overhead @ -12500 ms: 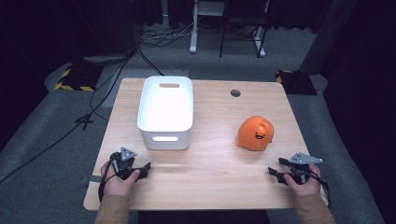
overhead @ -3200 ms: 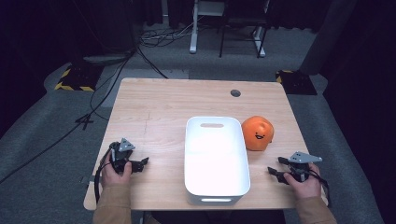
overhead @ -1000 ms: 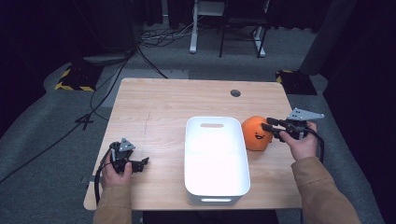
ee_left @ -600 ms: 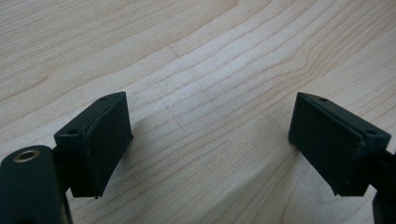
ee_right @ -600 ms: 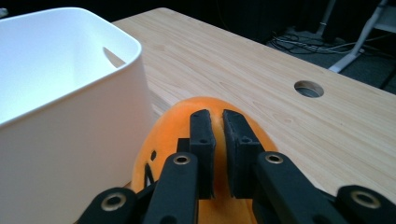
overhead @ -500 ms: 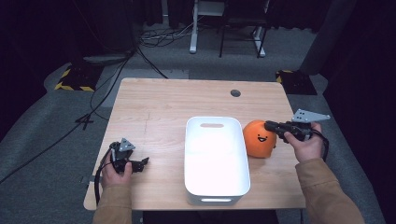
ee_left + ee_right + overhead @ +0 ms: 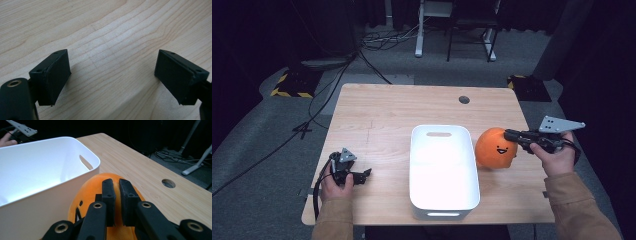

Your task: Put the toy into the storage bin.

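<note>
Right gripper pinched shut on the orange plush, probably its top fabric, just right of the white bin. Left gripper open over bare table, near left.

A light wooden table with a visible grain carries the scene; a round cable hole sits near its far edge. A white rectangular bin stands on it right of centre, reaching almost to the near edge. Just beside the bin's right wall is an orange plush toy with a small smiling face.
</note>
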`<state>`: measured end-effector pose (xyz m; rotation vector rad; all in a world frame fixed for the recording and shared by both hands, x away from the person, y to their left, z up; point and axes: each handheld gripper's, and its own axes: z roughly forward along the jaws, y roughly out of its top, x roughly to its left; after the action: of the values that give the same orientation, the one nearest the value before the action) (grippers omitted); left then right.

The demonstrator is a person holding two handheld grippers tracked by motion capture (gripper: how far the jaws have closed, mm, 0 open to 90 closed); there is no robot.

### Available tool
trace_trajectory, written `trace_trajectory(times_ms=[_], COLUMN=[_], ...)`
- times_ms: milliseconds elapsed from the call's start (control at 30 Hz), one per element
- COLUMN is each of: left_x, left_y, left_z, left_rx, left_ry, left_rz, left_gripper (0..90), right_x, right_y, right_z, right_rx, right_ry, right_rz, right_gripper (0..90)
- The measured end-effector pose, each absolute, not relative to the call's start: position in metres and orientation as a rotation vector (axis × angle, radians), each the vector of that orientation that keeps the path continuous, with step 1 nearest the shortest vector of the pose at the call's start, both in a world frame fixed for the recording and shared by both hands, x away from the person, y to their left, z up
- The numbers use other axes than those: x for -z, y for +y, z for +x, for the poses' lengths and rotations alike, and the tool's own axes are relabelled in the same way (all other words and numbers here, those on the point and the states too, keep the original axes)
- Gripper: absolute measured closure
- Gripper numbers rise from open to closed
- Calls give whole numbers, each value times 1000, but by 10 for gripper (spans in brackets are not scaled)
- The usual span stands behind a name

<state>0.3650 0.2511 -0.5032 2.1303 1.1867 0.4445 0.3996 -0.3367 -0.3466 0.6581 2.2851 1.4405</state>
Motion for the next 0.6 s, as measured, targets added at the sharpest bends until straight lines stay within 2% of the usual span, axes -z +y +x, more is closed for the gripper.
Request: trace_trajectory(times_ms=[600], left_x=[503], left_y=[251], left_z=[365], left_rx=[-448], left_ry=[1186], left_rz=[2131], left_gripper=[136], right_x=[308], right_y=[-345], right_z=[383], right_rx=[-1513], right_ry=[2264], right_rz=[555], right_gripper=[835])
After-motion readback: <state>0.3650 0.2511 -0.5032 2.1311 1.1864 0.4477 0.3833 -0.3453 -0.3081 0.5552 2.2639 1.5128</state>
